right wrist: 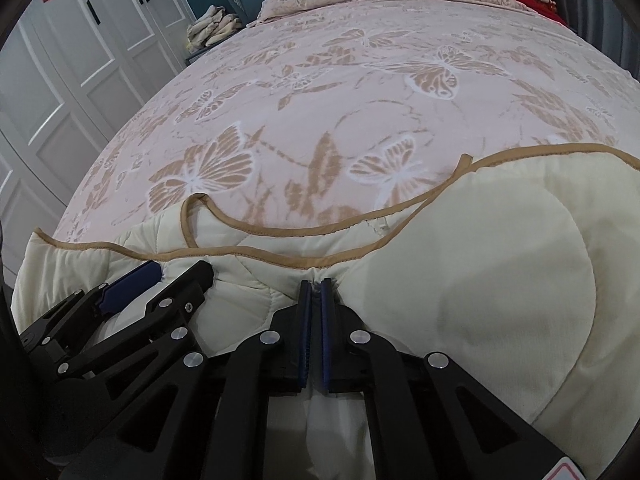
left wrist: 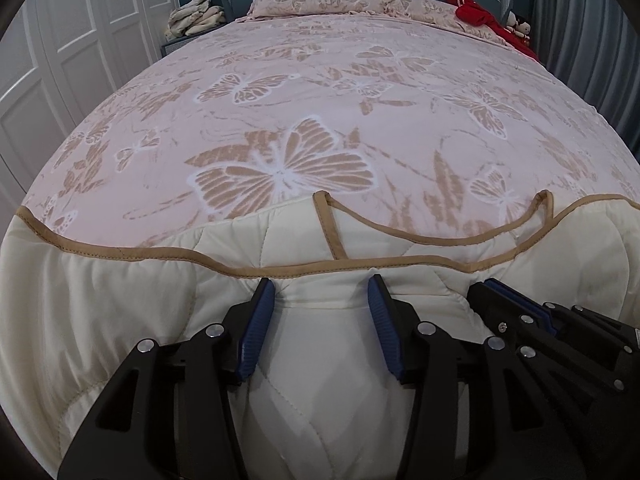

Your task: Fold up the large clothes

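My right gripper [right wrist: 316, 284] pinches the cream quilted garment's [left wrist: 120, 300] tan-bound edge at 12 o'clock; left gripper [left wrist: 322, 286] spread around it, just beside. Edge runs 9-to-3 across the bed [left wrist: 360, 100].

Cream quilted garment [left wrist: 120, 300], tan trim; pink bedspread [left wrist: 320, 100], tan-and-white butterfly print; black gripper [left wrist: 322, 320], blue pads [left wrist: 256, 332]; white wardrobe [left wrist: 60, 40]; red cloth [left wrist: 480, 12].

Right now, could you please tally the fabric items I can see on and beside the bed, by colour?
Cream: 2, the quilt and the folded pile beside the bed
Pink: 3, the bedspread and two pillows
Red: 1, a cloth item
Total: 6
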`<action>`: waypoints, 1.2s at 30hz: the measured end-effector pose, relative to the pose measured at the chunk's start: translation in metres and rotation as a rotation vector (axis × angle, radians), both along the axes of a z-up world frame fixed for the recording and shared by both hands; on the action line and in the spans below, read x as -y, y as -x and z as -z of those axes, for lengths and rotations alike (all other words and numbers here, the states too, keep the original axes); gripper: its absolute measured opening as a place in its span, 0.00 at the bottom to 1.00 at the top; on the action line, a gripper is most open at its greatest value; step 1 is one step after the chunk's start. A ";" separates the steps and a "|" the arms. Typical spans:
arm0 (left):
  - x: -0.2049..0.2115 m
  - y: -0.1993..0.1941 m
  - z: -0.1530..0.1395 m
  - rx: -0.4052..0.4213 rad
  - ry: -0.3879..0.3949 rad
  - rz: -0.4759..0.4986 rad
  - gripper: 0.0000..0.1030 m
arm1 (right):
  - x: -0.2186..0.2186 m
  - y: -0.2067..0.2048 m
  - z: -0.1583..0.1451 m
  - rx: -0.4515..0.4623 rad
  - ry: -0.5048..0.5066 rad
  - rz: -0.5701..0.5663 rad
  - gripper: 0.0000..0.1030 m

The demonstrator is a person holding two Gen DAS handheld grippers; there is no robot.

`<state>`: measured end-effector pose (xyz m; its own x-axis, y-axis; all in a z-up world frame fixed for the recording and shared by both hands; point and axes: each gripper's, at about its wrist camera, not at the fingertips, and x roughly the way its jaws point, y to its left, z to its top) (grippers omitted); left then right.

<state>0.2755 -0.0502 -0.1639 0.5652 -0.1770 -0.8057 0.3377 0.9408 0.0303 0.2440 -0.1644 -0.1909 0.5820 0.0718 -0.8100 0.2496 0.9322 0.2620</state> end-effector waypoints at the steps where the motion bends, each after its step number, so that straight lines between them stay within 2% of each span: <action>1: 0.000 0.000 0.000 -0.002 0.001 0.001 0.46 | 0.000 0.000 0.000 -0.001 0.001 -0.001 0.00; 4: -0.009 0.000 -0.012 -0.057 0.046 0.009 0.51 | 0.002 -0.003 -0.004 -0.018 -0.017 -0.009 0.00; 5: -0.020 0.003 -0.024 -0.079 0.093 -0.012 0.51 | 0.006 -0.003 -0.008 -0.032 -0.042 -0.013 0.00; 7: -0.054 0.018 -0.051 -0.106 0.201 -0.065 0.62 | 0.012 0.003 -0.029 -0.053 -0.053 0.016 0.04; 8: -0.079 0.031 -0.066 -0.105 0.270 -0.084 0.65 | 0.013 0.015 -0.046 -0.019 -0.051 0.030 0.11; 10: -0.121 0.055 -0.087 -0.084 0.336 -0.127 0.81 | 0.010 0.050 -0.081 0.060 -0.048 0.001 0.11; 12: -0.168 0.082 -0.096 -0.088 0.364 -0.189 0.84 | 0.000 0.090 -0.101 0.080 -0.028 -0.025 0.11; 16: -0.240 0.123 -0.070 -0.198 0.413 -0.355 0.84 | -0.025 0.144 -0.094 0.027 -0.084 -0.052 0.11; 19: -0.263 0.143 -0.047 -0.259 0.462 -0.431 0.84 | -0.053 0.165 -0.081 -0.011 -0.082 -0.096 0.11; 21: -0.270 0.149 -0.036 -0.284 0.514 -0.447 0.84 | -0.069 0.170 -0.070 -0.040 -0.070 -0.127 0.11; 24: -0.263 0.147 -0.025 -0.306 0.529 -0.428 0.84 | -0.082 0.167 -0.057 -0.063 -0.009 -0.139 0.11; 27: -0.256 0.142 -0.020 -0.301 0.556 -0.399 0.84 | -0.079 0.164 -0.047 -0.088 -0.019 -0.124 0.11; 30: -0.247 0.135 -0.017 -0.314 0.568 -0.387 0.82 | -0.078 0.160 -0.039 -0.101 -0.027 -0.110 0.06; 32: -0.238 0.132 -0.018 -0.327 0.565 -0.367 0.71 | -0.075 0.158 -0.035 -0.106 -0.030 -0.102 0.03; 36: -0.227 0.133 -0.033 -0.324 0.564 -0.335 0.43 | -0.071 0.154 -0.029 -0.109 -0.055 -0.088 0.02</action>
